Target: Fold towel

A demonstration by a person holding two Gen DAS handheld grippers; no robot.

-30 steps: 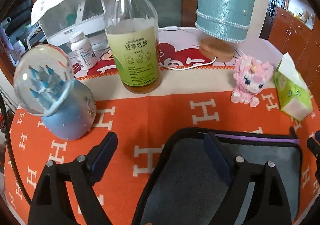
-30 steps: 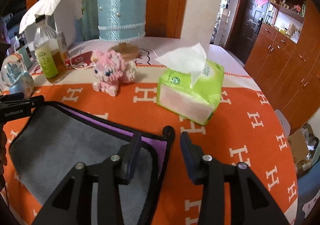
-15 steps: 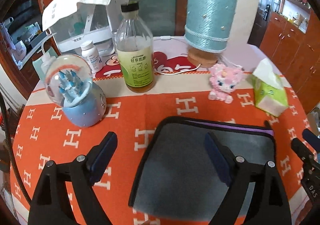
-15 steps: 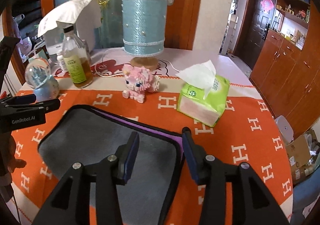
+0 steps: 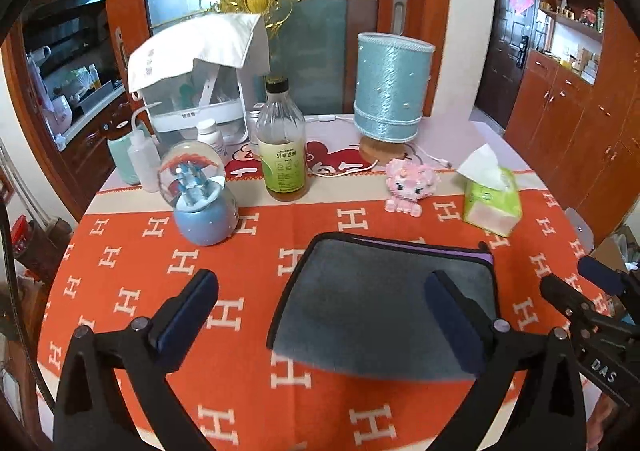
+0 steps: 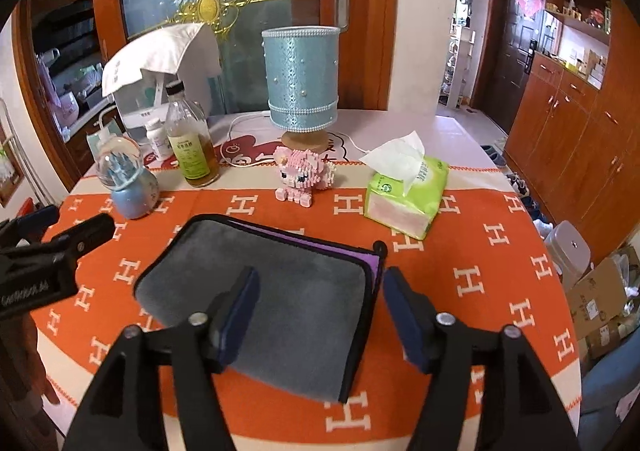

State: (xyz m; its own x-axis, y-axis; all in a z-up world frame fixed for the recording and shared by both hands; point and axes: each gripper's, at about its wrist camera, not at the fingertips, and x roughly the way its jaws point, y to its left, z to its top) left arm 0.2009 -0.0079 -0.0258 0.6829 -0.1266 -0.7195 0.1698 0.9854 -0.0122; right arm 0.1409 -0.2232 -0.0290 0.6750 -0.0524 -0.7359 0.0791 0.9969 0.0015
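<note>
White capital "H" letters repeat all over the orange woven tablecloth, "DAS" stands in white on the black right gripper at the left camera's edge, and the green paper label of the clear glass bottle carries Chinese print too small to read.

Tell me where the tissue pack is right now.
The green tissue pack sits on the orange tablecloth toward the right in both wrist views, right of the pink block figure and beyond the grey towel's far right corner.
</note>
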